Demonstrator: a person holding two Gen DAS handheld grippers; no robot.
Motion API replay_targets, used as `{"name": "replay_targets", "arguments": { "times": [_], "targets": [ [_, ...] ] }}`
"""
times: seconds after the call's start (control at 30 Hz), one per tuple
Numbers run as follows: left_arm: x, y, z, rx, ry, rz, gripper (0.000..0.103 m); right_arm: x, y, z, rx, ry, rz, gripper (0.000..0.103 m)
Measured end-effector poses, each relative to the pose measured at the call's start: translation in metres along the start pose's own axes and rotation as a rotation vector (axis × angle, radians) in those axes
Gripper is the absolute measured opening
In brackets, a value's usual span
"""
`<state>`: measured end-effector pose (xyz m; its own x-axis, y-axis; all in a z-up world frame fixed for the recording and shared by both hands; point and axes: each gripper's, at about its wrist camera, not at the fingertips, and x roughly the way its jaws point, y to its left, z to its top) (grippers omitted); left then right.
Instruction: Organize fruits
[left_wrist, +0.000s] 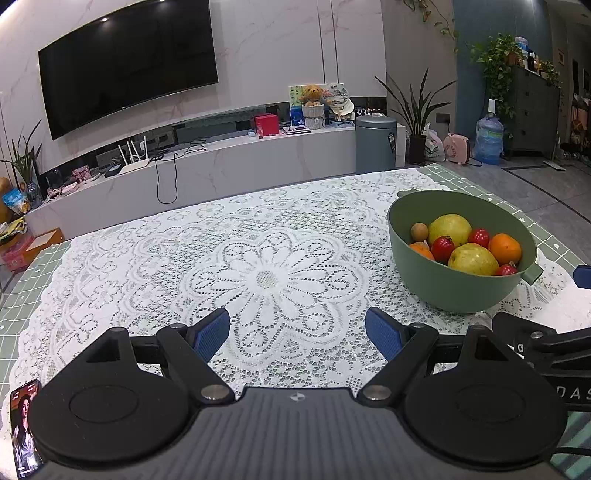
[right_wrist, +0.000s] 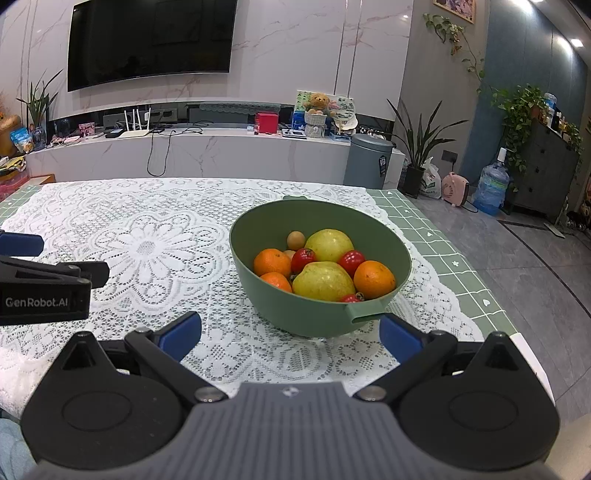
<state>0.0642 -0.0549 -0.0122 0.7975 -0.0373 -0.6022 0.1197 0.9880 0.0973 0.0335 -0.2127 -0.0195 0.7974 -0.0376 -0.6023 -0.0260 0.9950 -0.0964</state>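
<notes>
I am holding my right tongs (right_wrist: 290, 334) low over the lace cloth (right_wrist: 155, 236), spread wide and gripping nothing, with the near handle (right_wrist: 364, 312) of the green bowl (right_wrist: 317, 317) lying just in front of the gap between the blue pads. My left tongs (left_wrist: 297, 328) are hovering over the middle of the tabletop (left_wrist: 554, 236), gaping just as wide and equally empty, with the bowl off to their right and well apart from them. All the fruit I can see is sitting inside that bowl: two yellow-green pears (right_wrist: 323, 282), three oranges (right_wrist: 373, 278), several small red fruits (right_wrist: 351, 260) and a small tan one (right_wrist: 296, 240) toward the far side. No fruit is showing on the cloth in either view. That fits two readings — either the gathering is finished and the fruit is lying where it belongs, or the bowl is waiting to be sorted out onto the cloth — and I cannot settle which from here. If I am going into the bowl at all, I am thinking the pears want a wide, centred grip across their fattest part, since their skin looks smooth and likely to slip, while the small red ones are wedged between bigger neighbours and would need a narrow approach from above. I am also minding the bowl's rounded base — a sideways nudge on the handle could probably rock it.
</notes>
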Motion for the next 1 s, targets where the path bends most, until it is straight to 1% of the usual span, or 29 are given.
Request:
{"name": "replay_targets", "arguments": {
  "times": [1.0],
  "targets": [
    [-0.0021,0.0013,-0.0008,0.0,-0.001,0.003,0.098,-0.0014,0.0014,-0.0013,0.012,0.001,0.006,0.099]
  ]
}}
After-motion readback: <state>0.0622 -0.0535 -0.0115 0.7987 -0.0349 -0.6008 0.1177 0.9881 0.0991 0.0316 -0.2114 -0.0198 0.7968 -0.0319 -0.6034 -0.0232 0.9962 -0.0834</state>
